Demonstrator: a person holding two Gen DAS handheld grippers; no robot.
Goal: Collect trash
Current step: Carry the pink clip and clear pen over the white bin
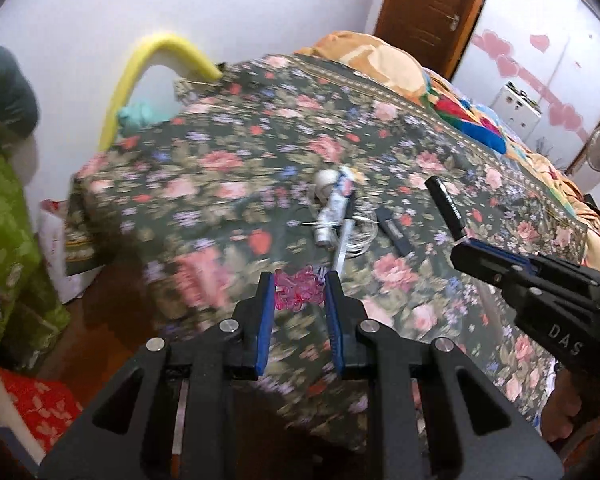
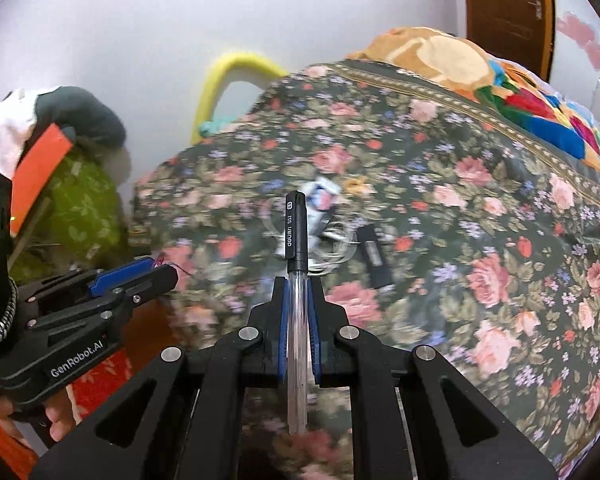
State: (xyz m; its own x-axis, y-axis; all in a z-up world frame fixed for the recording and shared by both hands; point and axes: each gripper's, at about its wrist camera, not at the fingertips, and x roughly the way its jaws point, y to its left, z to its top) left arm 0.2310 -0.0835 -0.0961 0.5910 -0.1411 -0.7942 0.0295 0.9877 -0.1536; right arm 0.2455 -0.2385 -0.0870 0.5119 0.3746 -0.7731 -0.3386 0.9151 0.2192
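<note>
Gripping a black-capped clear pen (image 2: 296,280), right jaws clamped; left jaws parted around pink bands (image 1: 299,288)

Ahead of your left gripper (image 1: 296,292), at 12 o'clock: pink crinkled scrap (image 1: 298,289) between the fingers, then a crowded cluster of silver wrapper (image 1: 332,216), white cord (image 1: 360,232) and black cap (image 1: 394,230). At 2 o'clock your right gripper (image 1: 466,250), clamped on the pen (image 1: 446,206), blocks that side. From 9 to 11 o'clock the floral bedspread (image 1: 220,152) lies bare for you, bounded by the yellow rail (image 1: 128,80).
</note>
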